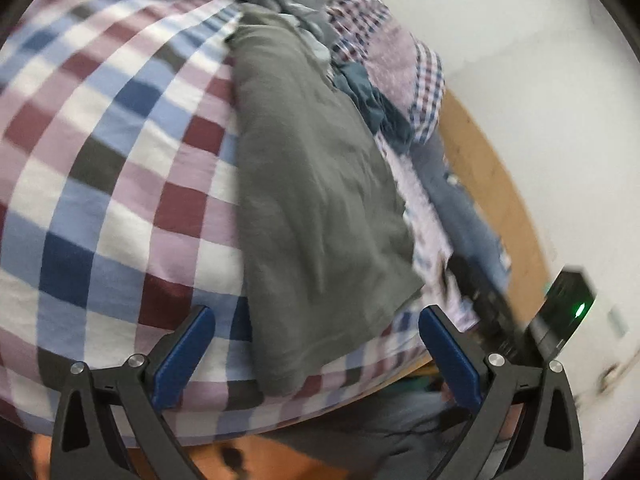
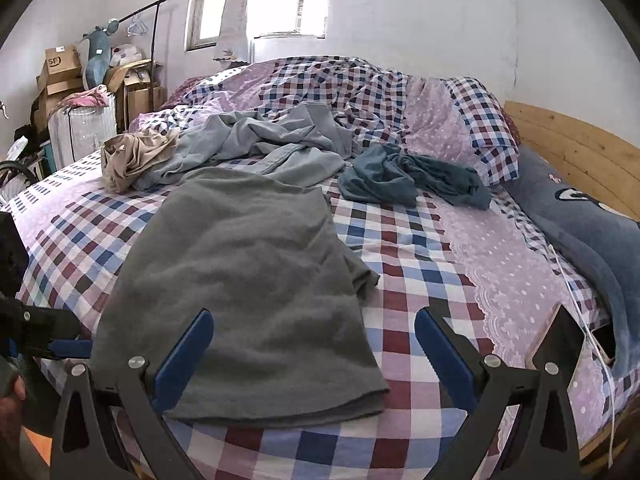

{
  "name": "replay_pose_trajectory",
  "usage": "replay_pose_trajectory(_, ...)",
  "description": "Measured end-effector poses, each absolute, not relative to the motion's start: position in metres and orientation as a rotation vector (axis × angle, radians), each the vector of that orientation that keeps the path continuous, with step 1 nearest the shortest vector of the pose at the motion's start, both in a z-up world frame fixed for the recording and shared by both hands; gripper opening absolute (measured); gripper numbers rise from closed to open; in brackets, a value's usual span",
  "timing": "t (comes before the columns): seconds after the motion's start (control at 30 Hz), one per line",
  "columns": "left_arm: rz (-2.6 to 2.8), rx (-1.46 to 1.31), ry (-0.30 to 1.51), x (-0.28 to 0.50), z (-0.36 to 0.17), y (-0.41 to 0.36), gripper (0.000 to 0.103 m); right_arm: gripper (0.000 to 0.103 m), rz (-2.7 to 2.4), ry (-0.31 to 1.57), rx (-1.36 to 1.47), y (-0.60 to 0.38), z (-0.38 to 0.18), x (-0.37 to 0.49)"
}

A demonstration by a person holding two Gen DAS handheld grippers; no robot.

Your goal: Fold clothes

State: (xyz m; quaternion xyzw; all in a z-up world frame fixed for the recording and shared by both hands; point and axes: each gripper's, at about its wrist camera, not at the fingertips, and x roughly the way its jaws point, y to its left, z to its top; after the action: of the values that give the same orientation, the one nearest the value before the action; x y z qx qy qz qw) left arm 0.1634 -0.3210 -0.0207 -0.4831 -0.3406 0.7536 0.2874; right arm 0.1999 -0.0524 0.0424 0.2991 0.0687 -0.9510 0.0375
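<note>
A grey garment (image 2: 248,284) lies partly folded on the checked bed (image 2: 420,264), its near hem by the bed's front edge. My right gripper (image 2: 314,354) is open and empty, just above that hem. The left wrist view is blurred: the same grey garment (image 1: 316,208) runs down the middle, and my left gripper (image 1: 316,350) is open and empty over its near end. Part of the left gripper (image 2: 44,340) shows at the right wrist view's left edge. A light grey garment (image 2: 256,144), a teal one (image 2: 412,178) and a beige one (image 2: 132,156) lie crumpled further back.
A checked duvet (image 2: 360,88) is bunched at the bed's far side. A blue pillow (image 2: 580,220) lies along the wooden headboard (image 2: 576,152) on the right. A tablet (image 2: 560,340) and white cable lie near the right edge. Boxes and a suitcase (image 2: 80,128) stand far left.
</note>
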Motion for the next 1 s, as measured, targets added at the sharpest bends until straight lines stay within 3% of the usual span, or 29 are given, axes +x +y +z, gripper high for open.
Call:
replay_pose_trajectory(0.73, 1.686, -1.348, -1.111, 0.165, -0.046, -0.303, 0.103, 0.103, -3.009, 0.497, 0.765, -0.09, 0.048, 0.195)
replay_pose_trajectory(0.8, 1.645, -1.322, -1.135, 0.163, -0.044, -0.302, 0.098, 0.103, -3.027, 0.489, 0.757, -0.09, 0.05, 0.196)
replay_pose_trajectory(0.83, 1.642, -1.323, -1.136, 0.163, -0.044, -0.301, 0.089, 0.103, -3.036, 0.486, 0.754, -0.089, 0.051, 0.196)
replay_pose_trajectory(0.87, 1.647, -1.33, -1.133, 0.163, -0.043, -0.299, 0.074, 0.103, -3.039, 0.483, 0.755, -0.089, 0.051, 0.196)
replay_pose_trajectory(0.93, 1.664, -1.363, -1.129, 0.165, -0.045, -0.301, 0.058, 0.103, -3.031, 0.477, 0.77, -0.089, 0.051, 0.196)
replay_pose_trajectory(1.0, 1.669, -1.385, -1.137, 0.167, -0.047, -0.306, 0.052, 0.103, -3.022, 0.472, 0.786, -0.088, 0.051, 0.196)
